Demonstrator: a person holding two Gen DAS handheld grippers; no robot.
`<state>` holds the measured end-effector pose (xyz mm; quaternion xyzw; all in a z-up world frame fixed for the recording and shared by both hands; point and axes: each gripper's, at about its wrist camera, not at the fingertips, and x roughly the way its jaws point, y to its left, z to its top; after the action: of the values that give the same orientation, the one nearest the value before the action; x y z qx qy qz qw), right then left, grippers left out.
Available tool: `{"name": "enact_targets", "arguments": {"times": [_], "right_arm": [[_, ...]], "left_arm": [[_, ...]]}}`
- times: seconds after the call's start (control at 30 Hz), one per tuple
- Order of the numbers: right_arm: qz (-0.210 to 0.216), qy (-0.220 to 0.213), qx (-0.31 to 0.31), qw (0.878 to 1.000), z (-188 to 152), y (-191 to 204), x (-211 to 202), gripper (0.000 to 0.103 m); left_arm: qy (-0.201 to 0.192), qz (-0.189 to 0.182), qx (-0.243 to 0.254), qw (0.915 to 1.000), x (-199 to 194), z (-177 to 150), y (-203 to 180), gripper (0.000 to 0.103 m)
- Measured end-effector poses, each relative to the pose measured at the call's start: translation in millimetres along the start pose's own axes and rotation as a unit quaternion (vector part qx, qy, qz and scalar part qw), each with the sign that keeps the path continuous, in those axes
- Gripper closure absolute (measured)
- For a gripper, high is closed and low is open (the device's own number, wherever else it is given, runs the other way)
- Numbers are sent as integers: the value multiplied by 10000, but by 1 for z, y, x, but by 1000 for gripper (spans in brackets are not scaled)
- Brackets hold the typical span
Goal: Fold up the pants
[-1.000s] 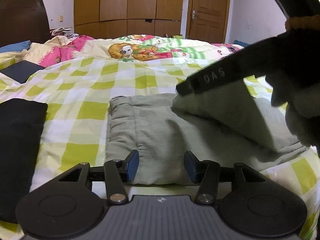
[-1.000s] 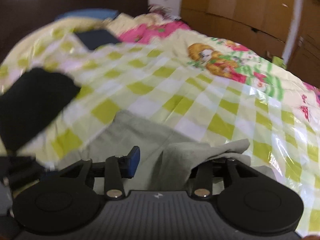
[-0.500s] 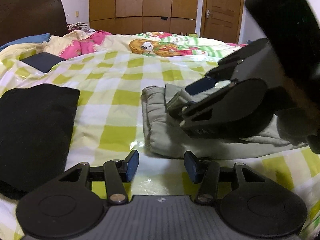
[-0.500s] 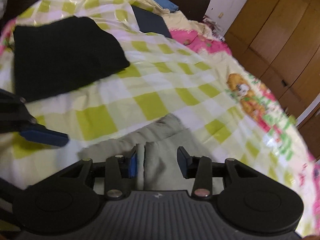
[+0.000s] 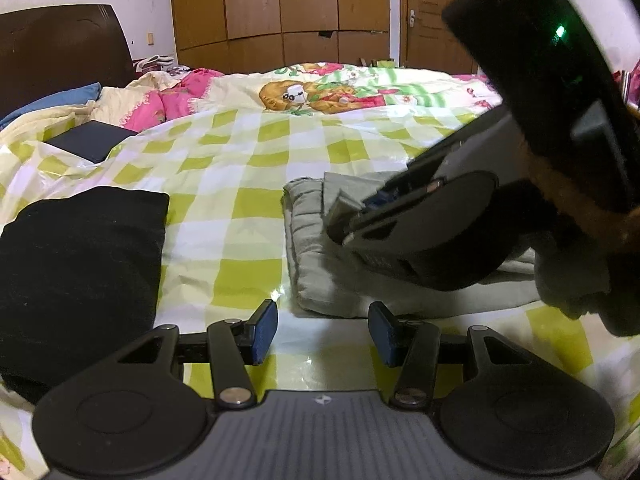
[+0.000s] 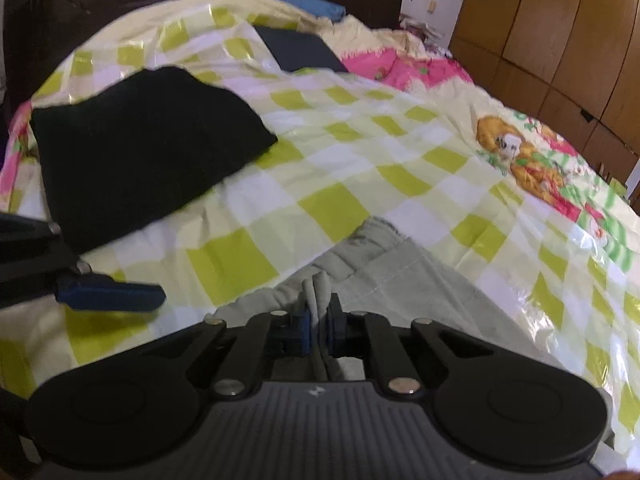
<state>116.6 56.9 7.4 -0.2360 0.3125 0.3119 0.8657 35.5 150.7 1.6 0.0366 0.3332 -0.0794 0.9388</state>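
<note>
Grey pants (image 5: 316, 268) lie folded on the green-checked bed cover (image 5: 240, 168). In the right wrist view my right gripper (image 6: 318, 320) pinches a raised fold of the pants (image 6: 420, 292) near their left edge, its jaws closing tight with the cloth pressed between the blue pads. From the left wrist view that gripper (image 5: 352, 216) comes in from the right, on top of the pants. My left gripper (image 5: 323, 330) stands open just short of the pants' near edge, nothing between its fingers. One of its blue fingers (image 6: 108, 294) shows at the left in the right wrist view.
A folded black garment (image 5: 80, 264) lies to the left of the pants. A dark flat item (image 5: 90, 144) sits further back near a pink quilt (image 5: 168, 104). A dark headboard (image 5: 60, 56) and wooden wardrobes (image 5: 280, 12) stand behind the bed.
My right gripper came down onto the pants and shut on a fold of the cloth. The left gripper drew back, so the pants' near edge now lies ahead of its fingers.
</note>
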Motion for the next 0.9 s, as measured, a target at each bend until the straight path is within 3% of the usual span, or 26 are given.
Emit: {"name": "enact_targets", "arguments": {"times": [0.3, 0.4, 0.53, 0.67, 0.8, 0.9], "right_arm": [[56, -626, -83, 9980, 7, 7, -14, 95], [242, -598, -104, 9979, 12, 11, -7, 93], [782, -325, 250, 9961, 10, 10, 6, 78], [883, -529, 710, 9922, 1, -9, -23, 57], [527, -619, 1390, 9869, -27, -62, -72, 52], [-311, -460, 2025, 9777, -68, -116, -106, 44]], "left_arm": [[164, 1, 130, 9998, 4, -1, -7, 40], [262, 2, 116, 9996, 5, -4, -6, 40], [294, 86, 193, 9993, 0, -6, -5, 40], [343, 163, 230, 9990, -7, -6, -2, 40], [115, 259, 292, 9992, -17, 9, -2, 40], [-135, 177, 388, 9990, -15, 27, -13, 39]]}}
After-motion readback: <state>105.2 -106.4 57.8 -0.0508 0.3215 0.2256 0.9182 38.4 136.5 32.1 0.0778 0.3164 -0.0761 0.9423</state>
